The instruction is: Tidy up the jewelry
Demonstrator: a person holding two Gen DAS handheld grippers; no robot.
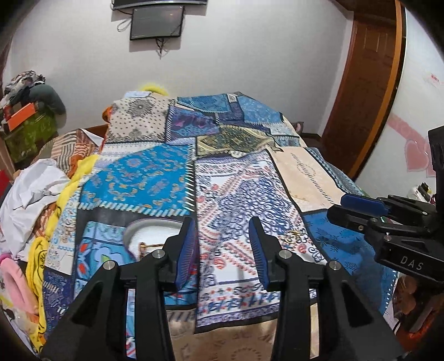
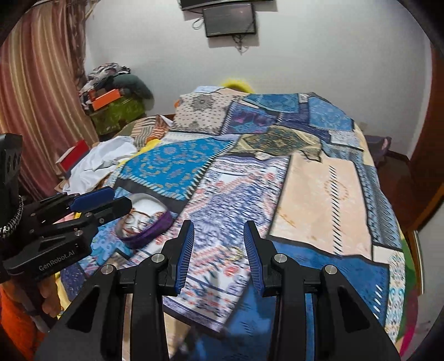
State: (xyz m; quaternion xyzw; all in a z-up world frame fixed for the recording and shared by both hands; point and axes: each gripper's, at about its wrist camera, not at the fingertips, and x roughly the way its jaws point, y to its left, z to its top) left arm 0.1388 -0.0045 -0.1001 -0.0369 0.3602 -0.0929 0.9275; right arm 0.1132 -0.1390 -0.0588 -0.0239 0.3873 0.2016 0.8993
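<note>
A bed fills the room, covered by a patchwork spread (image 1: 155,177) of blue, cream and purple printed panels that runs away toward the white wall, where a dark screen (image 1: 156,23) hangs. Along the bed's left side lies a heap of clothes (image 1: 30,194) – white, yellow, pink – with more bundles stacked in the far corner.

On the near left part of the spread sits a white bowl (image 1: 151,226). From the right wrist view it holds a purple band (image 2: 151,232) curled along its near rim, plus thin pieces that are too blurred to name; from the left, a gold chain (image 1: 149,245) lies inside, its length running left to right.

A small gold piece of jewelry (image 1: 292,236) rests on the white-and-blue panel, well right of the bowl – too small to tell which way it points.

The left gripper (image 1: 222,251) hovers over the spread with fingers apart, empty. The right gripper (image 2: 218,254) does likewise, fingers spread, nothing between them.
</note>
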